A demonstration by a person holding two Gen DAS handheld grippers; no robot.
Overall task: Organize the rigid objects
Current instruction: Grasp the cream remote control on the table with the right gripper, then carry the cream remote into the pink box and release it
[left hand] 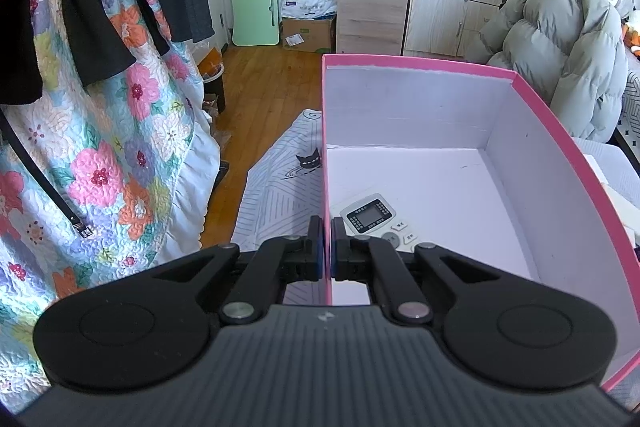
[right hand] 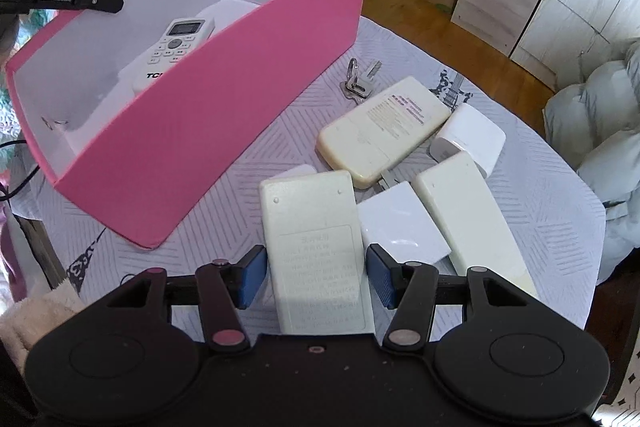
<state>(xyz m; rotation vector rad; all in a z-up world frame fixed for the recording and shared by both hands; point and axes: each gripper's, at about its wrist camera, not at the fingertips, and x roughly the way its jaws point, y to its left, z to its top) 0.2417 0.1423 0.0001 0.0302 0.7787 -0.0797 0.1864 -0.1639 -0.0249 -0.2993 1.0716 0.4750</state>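
1. The left gripper (left hand: 325,247) is clamping its jaws on the near left wall of the pink box (left hand: 552,131), one blue-padded finger outside the wall and one inside.
2. Just past those jaws, a white remote with a screen (left hand: 374,223) is lying flat on the box's white floor, close to the gripped wall; in the right wrist view the same remote (right hand: 176,47) is showing its keypad face up.
3. The right gripper (right hand: 316,275) is standing with its jaws released and spread wide, one blue pad (right hand: 252,275) on each side of a cream remote lying face down (right hand: 316,247); the pads are sitting apart from its edges and are not pressing it.
4. To the right of that remote, a small white flat device (right hand: 404,227) is resting against it, and a second cream remote (right hand: 476,219) is lying beyond, also back side up.
5. Farther out, a third cream remote with printed text (right hand: 384,131) is lying at an angle, with a white rounded adapter (right hand: 468,139) touching its right end.
6. A set of keys on a ring (right hand: 356,79) is lying between that remote and the box's pink outer wall (right hand: 224,107).
7. All of it is sitting on a worktop covered by a pale striped cloth (right hand: 552,211).
8. Beyond the worktop, a floral quilt (left hand: 120,147) is hanging at the left and a grey puffer jacket (left hand: 560,39) is slumping at the right.
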